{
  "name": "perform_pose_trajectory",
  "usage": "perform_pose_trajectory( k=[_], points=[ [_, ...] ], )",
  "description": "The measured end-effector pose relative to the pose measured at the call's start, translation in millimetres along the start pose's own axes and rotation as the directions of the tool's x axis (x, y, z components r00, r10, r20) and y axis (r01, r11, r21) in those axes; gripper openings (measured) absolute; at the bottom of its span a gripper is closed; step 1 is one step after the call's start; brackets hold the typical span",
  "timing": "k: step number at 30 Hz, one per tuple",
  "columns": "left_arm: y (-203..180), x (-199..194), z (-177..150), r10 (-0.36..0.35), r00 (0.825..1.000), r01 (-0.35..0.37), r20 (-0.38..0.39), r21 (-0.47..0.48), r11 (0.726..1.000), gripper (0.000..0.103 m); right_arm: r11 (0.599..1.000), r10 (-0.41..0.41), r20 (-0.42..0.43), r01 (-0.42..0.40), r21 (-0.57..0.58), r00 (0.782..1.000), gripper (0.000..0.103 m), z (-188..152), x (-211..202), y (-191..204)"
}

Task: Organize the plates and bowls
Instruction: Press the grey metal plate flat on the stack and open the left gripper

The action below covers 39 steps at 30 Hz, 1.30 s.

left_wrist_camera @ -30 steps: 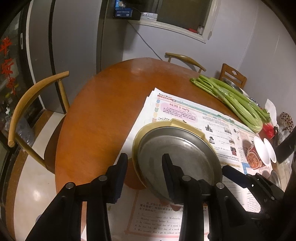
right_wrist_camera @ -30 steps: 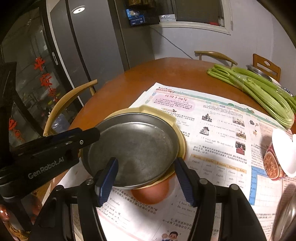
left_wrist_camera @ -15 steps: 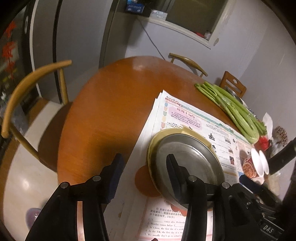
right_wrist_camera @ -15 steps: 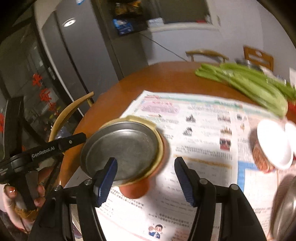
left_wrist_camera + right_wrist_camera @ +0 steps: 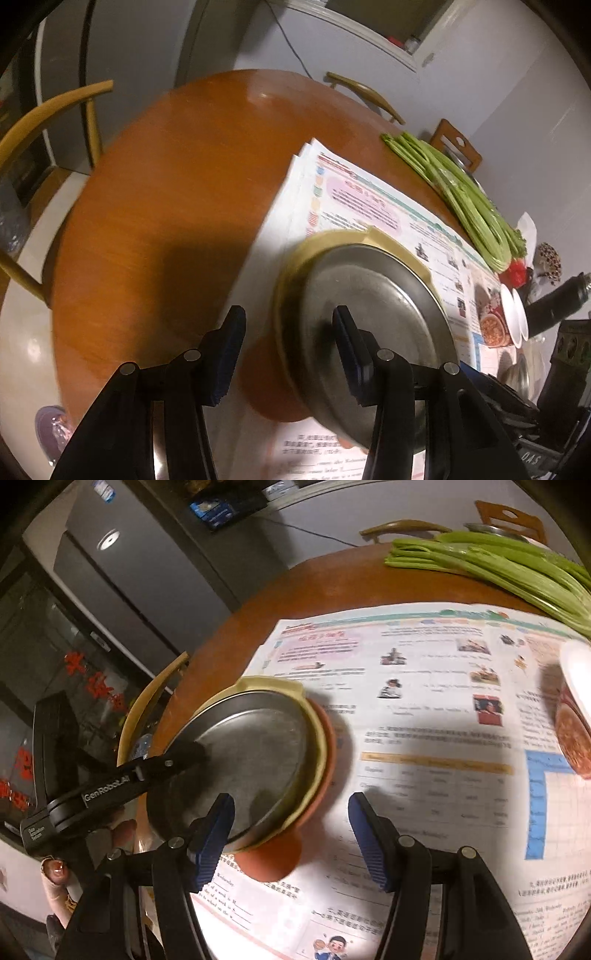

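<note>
A steel plate (image 5: 376,314) (image 5: 251,746) lies in a yellow dish (image 5: 391,240) (image 5: 273,685), which sits on an orange bowl (image 5: 273,395) (image 5: 325,753). The stack stands on a newspaper (image 5: 354,199) (image 5: 424,701). My left gripper (image 5: 288,354) is open and straddles the stack's left rim, with one finger over the steel plate and the other outside, and neither pad presses. In the right wrist view that finger (image 5: 184,753) reaches over the plate. My right gripper (image 5: 291,834) is open at the stack's near edge, with the orange bowl's base between its fingers.
The round wooden table (image 5: 184,184) holds green celery stalks (image 5: 461,195) (image 5: 498,561) at the far right. A patterned bowl (image 5: 493,325) (image 5: 572,734) stands beside white dishes (image 5: 513,314). A wooden chair (image 5: 48,110) stands at the left. A person's hand (image 5: 55,871) holds the left gripper.
The left jaws have widened, and that gripper has sunk closer to the stack's left rim. The right gripper has rolled and shifted, so the stack now sits further left in its view.
</note>
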<state>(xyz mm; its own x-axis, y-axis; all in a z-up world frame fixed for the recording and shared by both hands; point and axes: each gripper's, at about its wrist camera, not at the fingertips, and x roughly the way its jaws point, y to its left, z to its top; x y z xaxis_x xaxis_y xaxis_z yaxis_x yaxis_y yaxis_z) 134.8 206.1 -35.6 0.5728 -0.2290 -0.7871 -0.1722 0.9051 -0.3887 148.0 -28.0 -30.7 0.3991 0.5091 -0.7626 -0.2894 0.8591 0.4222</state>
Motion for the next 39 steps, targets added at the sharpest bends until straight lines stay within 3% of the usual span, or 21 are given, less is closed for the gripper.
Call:
perform_pose_trajectory(
  k=[7, 17, 21, 24, 39],
  points=[
    [-11, 2, -2, 0.032, 0.999, -0.032, 0.004, 0.028, 0.999, 0.053, 0.997, -0.019, 0.006, 0.019, -0.071, 1.0, 0.066, 1, 5, 11],
    [-31, 11, 2, 0.061, 0.998, -0.061, 0.0, 0.065, 0.996, 0.055, 0.997, -0.023, 0.014, 0.024, -0.077, 1.0, 0.066, 6, 1, -1],
    [-44, 19, 2, 0.031, 0.999, -0.029, -0.025, 0.082, 0.996, 0.055, 0.995, -0.049, 0.024, 0.051, -0.091, 0.999, 0.066, 8, -3, -6],
    [-56, 23, 2, 0.06, 0.998, -0.057, -0.025, 0.111, 0.992, 0.056, 0.995, -0.056, 0.027, 0.058, -0.08, 0.998, 0.066, 10, -5, -12],
    [-88, 38, 4, 0.062, 0.997, -0.055, -0.041, 0.157, 0.986, 0.056, 0.994, -0.097, 0.051, 0.099, -0.036, 0.994, 0.066, 20, -15, -45]
  ],
)
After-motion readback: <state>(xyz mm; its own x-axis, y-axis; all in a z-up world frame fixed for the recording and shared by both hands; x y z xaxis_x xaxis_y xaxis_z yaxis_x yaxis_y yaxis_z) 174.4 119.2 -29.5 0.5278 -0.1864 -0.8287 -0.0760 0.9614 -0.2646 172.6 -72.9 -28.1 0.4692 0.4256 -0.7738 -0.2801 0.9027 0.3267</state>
